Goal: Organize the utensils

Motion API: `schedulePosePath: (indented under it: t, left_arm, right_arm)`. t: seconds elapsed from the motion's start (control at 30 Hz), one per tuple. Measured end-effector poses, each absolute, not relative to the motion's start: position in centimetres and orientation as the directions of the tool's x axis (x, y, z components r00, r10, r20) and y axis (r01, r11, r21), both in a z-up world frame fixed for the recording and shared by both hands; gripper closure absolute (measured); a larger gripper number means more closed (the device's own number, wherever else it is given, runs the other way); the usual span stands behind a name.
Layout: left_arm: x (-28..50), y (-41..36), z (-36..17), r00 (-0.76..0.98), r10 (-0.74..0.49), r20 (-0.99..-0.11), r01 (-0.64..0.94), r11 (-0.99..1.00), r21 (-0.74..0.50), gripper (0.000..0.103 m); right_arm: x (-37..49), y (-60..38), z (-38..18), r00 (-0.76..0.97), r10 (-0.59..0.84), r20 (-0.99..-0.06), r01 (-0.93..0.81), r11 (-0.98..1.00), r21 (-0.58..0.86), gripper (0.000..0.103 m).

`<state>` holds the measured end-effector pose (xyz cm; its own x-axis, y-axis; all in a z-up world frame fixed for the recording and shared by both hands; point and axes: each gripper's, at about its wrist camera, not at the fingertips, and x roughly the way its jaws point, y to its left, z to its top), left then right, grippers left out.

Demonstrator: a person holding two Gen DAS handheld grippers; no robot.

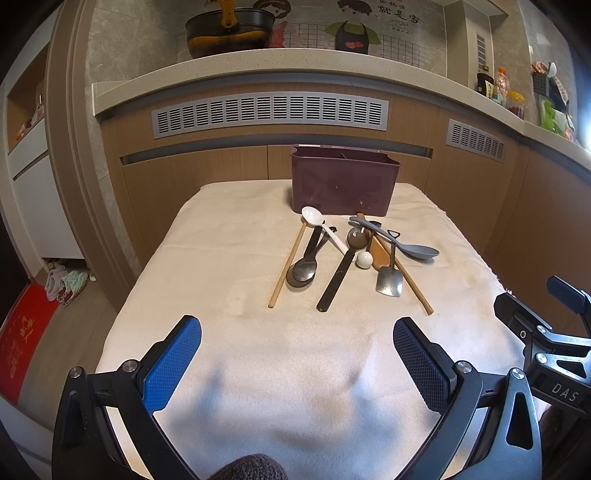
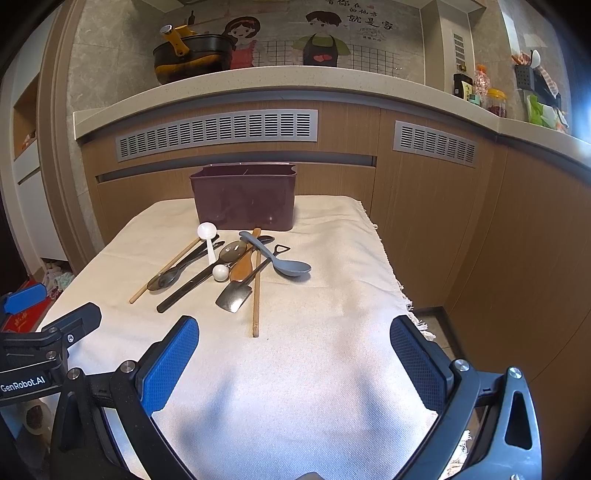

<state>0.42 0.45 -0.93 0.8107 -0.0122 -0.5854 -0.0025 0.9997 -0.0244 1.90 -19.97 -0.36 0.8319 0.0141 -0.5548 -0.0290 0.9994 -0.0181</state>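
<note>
A pile of utensils lies on a cream cloth in front of a dark maroon utensil box (image 1: 341, 181) (image 2: 243, 201). In it are a white spoon (image 1: 312, 215) (image 2: 205, 232), a grey spoon (image 1: 421, 252) (image 2: 293, 266), a small metal spatula (image 1: 389, 282) (image 2: 233, 295), a long black-handled ladle (image 1: 336, 282) (image 2: 184, 290), a dark spoon (image 1: 303, 271) (image 2: 168, 277) and two wooden chopsticks (image 1: 286, 269) (image 2: 256, 295). My left gripper (image 1: 297, 338) is open, short of the pile, nothing between its fingers. My right gripper (image 2: 294, 338) is open too, near the front of the cloth.
The cloth-covered table (image 1: 229, 221) (image 2: 332, 236) stands against a wooden counter front with grey vents (image 1: 269, 112). A dark pot (image 1: 229, 31) sits on the counter. Jars and bottles (image 2: 495, 101) stand at the right. The right gripper (image 1: 546, 332) shows at the left wrist view's right edge.
</note>
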Motion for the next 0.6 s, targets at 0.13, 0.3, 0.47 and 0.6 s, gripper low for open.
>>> schedulePosePath:
  t: [0.13, 0.3, 0.47, 0.6]
  left_arm:
    - [0.4, 0.5, -0.9, 0.81, -0.012, -0.586, -0.001, 1.0, -0.022, 0.0]
    - [1.0, 0.3, -1.0, 0.804, -0.016, -0.594, 0.011, 1.0, -0.012, 0.0]
    - [2.5, 0.1, -1.1, 0.792, -0.024, -0.61, 0.025, 1.0, -0.008, 0.0]
    - [4.7, 0.4, -0.8, 0.783, -0.059, -0.619, 0.054, 0.998, -0.028, 0.0]
  right_arm:
    - [1.9, -19.9, -0.3, 0.832, 0.011, -0.555, -0.027, 0.999, -0.022, 0.0]
    - [2.1, -19.9, -0.4, 0.832, 0.006, -0.554, -0.028, 0.999, -0.032, 0.0]
    - [3.1, -19.9, -0.4, 0.84, -0.001, -0.542, -0.051, 0.995, -0.081, 0.0]
    - [5.2, -19.9, -0.1, 0.848, 0.007, -0.53, -0.089, 0.987, -0.13, 0.0]
